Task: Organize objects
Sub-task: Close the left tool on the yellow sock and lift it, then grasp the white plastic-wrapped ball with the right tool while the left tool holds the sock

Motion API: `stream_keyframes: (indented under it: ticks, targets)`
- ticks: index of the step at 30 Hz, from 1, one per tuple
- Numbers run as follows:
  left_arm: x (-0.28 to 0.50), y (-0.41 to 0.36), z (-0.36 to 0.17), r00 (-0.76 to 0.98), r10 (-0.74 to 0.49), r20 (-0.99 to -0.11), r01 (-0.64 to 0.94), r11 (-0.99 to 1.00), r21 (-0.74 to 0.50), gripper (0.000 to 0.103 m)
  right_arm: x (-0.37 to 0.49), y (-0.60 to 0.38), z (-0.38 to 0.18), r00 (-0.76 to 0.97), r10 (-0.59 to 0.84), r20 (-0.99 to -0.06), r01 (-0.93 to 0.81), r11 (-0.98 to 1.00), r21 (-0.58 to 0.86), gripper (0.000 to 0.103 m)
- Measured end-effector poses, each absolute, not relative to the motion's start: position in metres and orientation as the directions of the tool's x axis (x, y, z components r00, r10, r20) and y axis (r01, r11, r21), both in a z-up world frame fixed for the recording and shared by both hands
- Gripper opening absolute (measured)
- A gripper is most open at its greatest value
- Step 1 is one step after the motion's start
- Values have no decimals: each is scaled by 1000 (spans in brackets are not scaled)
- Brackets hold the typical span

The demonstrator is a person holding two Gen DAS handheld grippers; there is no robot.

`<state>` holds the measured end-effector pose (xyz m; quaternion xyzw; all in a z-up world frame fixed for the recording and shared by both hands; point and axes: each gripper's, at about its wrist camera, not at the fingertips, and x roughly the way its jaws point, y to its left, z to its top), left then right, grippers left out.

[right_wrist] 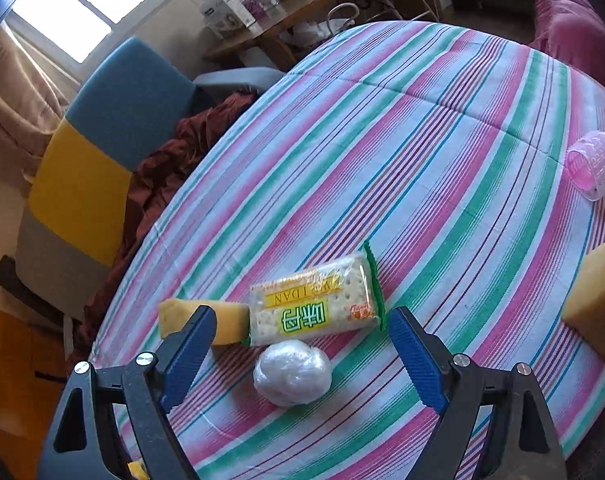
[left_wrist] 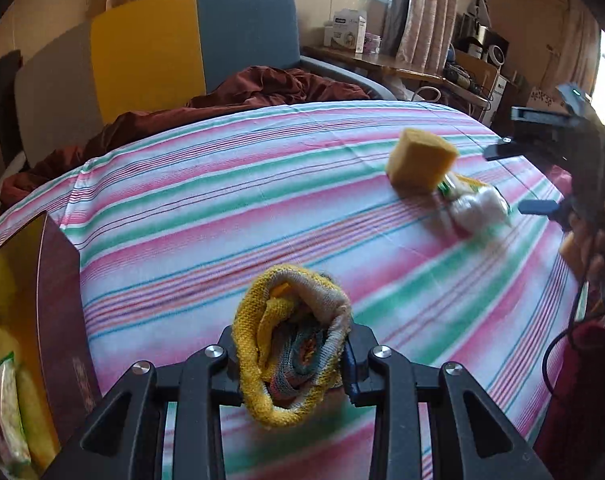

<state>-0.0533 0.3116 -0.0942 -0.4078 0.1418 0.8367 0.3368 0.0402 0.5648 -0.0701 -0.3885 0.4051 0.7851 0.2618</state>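
Observation:
My left gripper [left_wrist: 292,344] is shut on a bunched yellow knitted cloth [left_wrist: 290,340], held above the striped bedspread [left_wrist: 222,208]. Farther right lie a yellow sponge block [left_wrist: 420,162] and a white plastic-wrapped ball [left_wrist: 478,208]. My right gripper [right_wrist: 300,328] is open and empty; it shows at the right edge of the left wrist view [left_wrist: 542,184]. It hovers over a cracker packet [right_wrist: 314,306], the white wrapped ball [right_wrist: 292,372] and a yellow sponge [right_wrist: 206,320]. Another yellow sponge block [right_wrist: 598,300] sits at the right edge.
A pink plastic cup [right_wrist: 590,164] lies on its side at the far right. An open brown box [left_wrist: 42,304] stands at the bed's left edge. A blue-and-yellow armchair [left_wrist: 190,40] with dark red fabric [left_wrist: 242,92] is behind the bed. A cluttered wooden desk [left_wrist: 402,64] stands by the window.

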Motion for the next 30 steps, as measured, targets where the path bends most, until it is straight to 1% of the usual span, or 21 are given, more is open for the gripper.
stream_keyframes:
  ticks: [2, 4, 6, 7, 8, 9, 10, 12, 16, 18, 25, 30]
  targets:
    - [-50, 313, -95, -453, 445, -772, -673, -739, -32, 33, 33, 561, -78, -524, 82, -848, -726, -563, 394, 88]
    - [-54, 317, -99, -458, 430, -778, -669, -743, -17, 33, 27, 559, -87, -486, 62, -872, -724, -587, 362, 85]
    - [-59, 316, -102, -451, 431, -781, -653, -756, -40, 33, 20, 556, -97, -439, 50, -897, -721, -614, 319, 79]
    - [-60, 315, -103, -448, 432, -782, -648, -760, -49, 33, 19, 555, -100, -425, 61, -903, -718, -630, 295, 79]
    - [-61, 315, -105, -449, 433, -782, -646, -762, -50, 33, 16, 551, -98, -418, 86, -904, -708, -654, 266, 73]
    - [-62, 314, -106, -452, 432, -780, -645, -763, -49, 33, 14, 548, -98, -412, 97, -906, -694, -678, 243, 54]
    - [-62, 314, -107, -455, 433, -778, -643, -764, -50, 33, 10, 544, -99, -394, 106, -913, -687, -694, 216, 49]
    - [-60, 313, -108, -462, 435, -773, -642, -766, -47, 34, 7, 538, -96, -386, 121, -914, -664, -724, 185, 46]
    - [-58, 313, -108, -475, 434, -766, -638, -769, -41, 34, 3, 524, -93, -402, 82, -912, -605, -772, 198, 40]
    - [-57, 313, -109, -477, 435, -764, -636, -770, -42, 34, 1, 519, -93, -415, 37, -909, -577, -783, 231, 35]
    - [-57, 312, -109, -485, 437, -758, -627, -778, -47, 34, -12, 498, -96, -425, -22, -905, -487, -837, 249, 33]
    - [-57, 311, -109, -486, 436, -757, -623, -780, -49, 34, -18, 497, -99, -424, -41, -905, -474, -841, 260, 34]
